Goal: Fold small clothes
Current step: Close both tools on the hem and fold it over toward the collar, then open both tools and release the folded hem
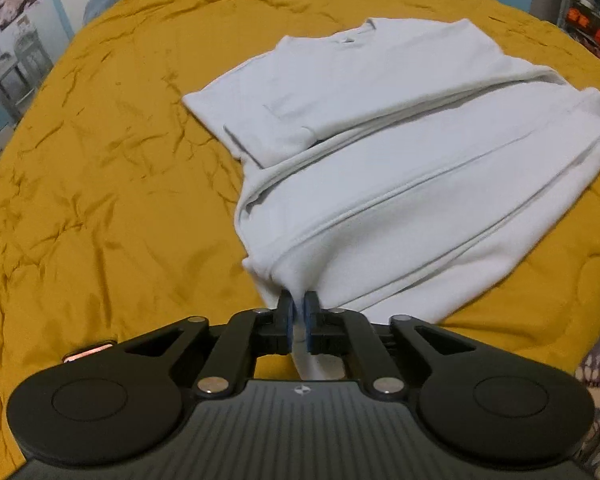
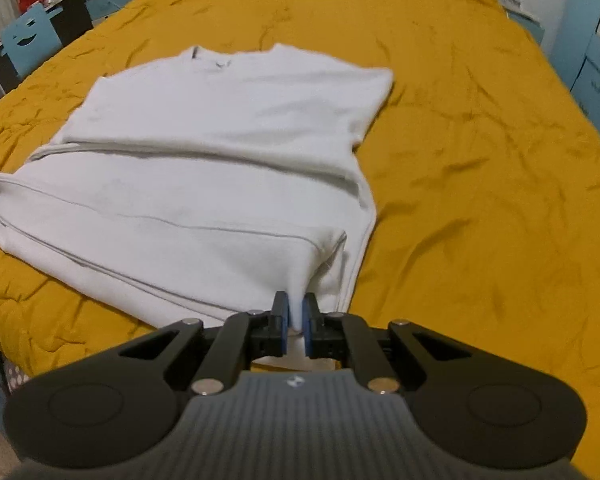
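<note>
A white sweatshirt (image 1: 384, 168) lies on a mustard-yellow bedspread (image 1: 100, 184), collar at the far end and sleeves folded across the body. My left gripper (image 1: 299, 310) is shut on the near left hem corner of the sweatshirt. In the right wrist view the same sweatshirt (image 2: 220, 160) lies ahead, and my right gripper (image 2: 296, 312) is shut on its near right hem corner. Both corners are pinched between the blue pads and lifted slightly, with cloth bunched at the jaws. The tip of the other gripper shows at the cloth's far side edge in each view.
The bedspread (image 2: 480, 184) stretches wide around the garment. Shelves with orange items (image 1: 588, 28) stand at the far right of the left wrist view. A desk with a blue smiley chair (image 2: 28, 40) stands beyond the bed's left side; blue drawers (image 2: 596, 76) stand at the right.
</note>
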`<action>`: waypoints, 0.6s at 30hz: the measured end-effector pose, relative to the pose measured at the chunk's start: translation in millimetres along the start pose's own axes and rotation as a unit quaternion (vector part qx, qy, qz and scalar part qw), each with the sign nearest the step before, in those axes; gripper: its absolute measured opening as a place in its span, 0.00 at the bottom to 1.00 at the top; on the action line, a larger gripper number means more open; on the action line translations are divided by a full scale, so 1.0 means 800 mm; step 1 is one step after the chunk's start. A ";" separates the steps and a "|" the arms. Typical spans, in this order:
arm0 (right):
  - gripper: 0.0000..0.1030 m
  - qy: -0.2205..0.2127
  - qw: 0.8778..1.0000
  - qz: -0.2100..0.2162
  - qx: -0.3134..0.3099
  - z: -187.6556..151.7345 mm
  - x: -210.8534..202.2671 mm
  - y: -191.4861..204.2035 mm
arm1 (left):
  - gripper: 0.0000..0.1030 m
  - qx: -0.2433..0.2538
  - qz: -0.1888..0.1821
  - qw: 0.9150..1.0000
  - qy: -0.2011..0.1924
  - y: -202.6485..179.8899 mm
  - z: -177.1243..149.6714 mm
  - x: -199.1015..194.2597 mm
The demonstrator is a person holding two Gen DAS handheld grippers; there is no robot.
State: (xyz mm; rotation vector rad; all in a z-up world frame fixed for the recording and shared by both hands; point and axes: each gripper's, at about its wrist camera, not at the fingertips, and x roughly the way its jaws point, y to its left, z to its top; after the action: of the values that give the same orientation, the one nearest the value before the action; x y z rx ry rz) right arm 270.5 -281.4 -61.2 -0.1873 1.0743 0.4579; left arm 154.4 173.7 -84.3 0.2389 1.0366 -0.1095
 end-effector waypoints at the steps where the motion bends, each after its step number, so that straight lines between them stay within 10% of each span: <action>1: 0.01 0.002 1.000 -0.001 -0.003 -0.002 0.002 0.001 | 0.22 -0.001 0.001 1.000 0.000 0.003 0.000 -0.001; 7: 0.34 -0.017 0.996 -0.039 -0.081 0.001 -0.022 0.023 | 0.42 0.043 0.017 0.999 -0.016 0.002 0.003 -0.040; 18: 0.42 -0.060 0.971 -0.034 -0.227 -0.004 -0.028 0.093 | 0.58 0.249 0.054 0.966 -0.041 -0.104 0.003 -0.031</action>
State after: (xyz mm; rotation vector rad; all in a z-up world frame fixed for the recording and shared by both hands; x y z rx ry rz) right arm 225.5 -222.1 -37.5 -0.5918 0.8287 0.6403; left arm 126.8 92.1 -74.0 0.7416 0.8977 -0.2791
